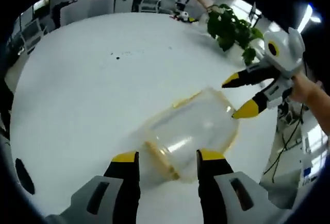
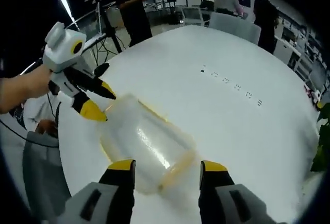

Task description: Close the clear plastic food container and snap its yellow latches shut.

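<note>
We find the clear container (image 1: 188, 131) lying on the white desk (image 1: 93, 90) between our two tongs: left tongs (image 1: 167, 157) released just short of it, right tongs (image 1: 240, 94) parted at its far end. It looks light, slippery, slightly flexible; grip near the yellow latches (image 1: 161, 158). An office with a plant (image 1: 232, 31) lies beyond.

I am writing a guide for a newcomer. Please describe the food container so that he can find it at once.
On the big white table, look between the two grippers. The container is clear plastic with yellow latches, unlike the leafy green plant at the table's edge.
</note>
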A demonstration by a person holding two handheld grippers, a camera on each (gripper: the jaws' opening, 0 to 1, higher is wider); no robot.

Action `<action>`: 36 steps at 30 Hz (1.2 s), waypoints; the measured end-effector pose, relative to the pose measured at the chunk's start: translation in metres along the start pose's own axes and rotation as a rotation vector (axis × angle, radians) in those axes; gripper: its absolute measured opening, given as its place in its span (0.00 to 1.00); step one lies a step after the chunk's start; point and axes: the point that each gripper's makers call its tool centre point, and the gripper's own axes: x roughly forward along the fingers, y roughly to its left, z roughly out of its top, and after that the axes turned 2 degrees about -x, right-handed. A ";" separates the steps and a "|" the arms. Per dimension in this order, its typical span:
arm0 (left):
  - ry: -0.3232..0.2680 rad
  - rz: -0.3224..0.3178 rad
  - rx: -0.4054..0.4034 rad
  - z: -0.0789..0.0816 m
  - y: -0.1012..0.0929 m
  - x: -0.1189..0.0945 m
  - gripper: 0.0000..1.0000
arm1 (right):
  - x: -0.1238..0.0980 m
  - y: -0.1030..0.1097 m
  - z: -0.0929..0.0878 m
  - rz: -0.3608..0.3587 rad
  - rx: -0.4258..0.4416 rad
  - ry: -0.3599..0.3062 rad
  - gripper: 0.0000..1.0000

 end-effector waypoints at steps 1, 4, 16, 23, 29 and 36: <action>-0.004 0.000 -0.020 0.000 0.001 0.001 0.42 | 0.002 0.001 -0.001 0.003 0.015 0.004 0.48; 0.000 -0.009 -0.043 -0.002 0.001 0.004 0.41 | 0.006 0.002 0.002 0.006 0.080 -0.011 0.48; 0.012 -0.048 -0.163 -0.010 -0.004 0.011 0.37 | 0.019 0.005 -0.009 0.041 0.300 -0.005 0.45; 0.000 -0.059 -0.187 -0.009 -0.005 0.013 0.38 | 0.021 0.005 -0.007 0.051 0.343 -0.026 0.47; 0.000 -0.054 -0.170 -0.007 -0.006 0.015 0.37 | 0.020 0.007 -0.009 0.050 0.366 -0.014 0.45; 0.010 -0.061 -0.151 -0.008 -0.010 0.020 0.33 | 0.021 0.011 -0.011 0.036 0.378 -0.012 0.43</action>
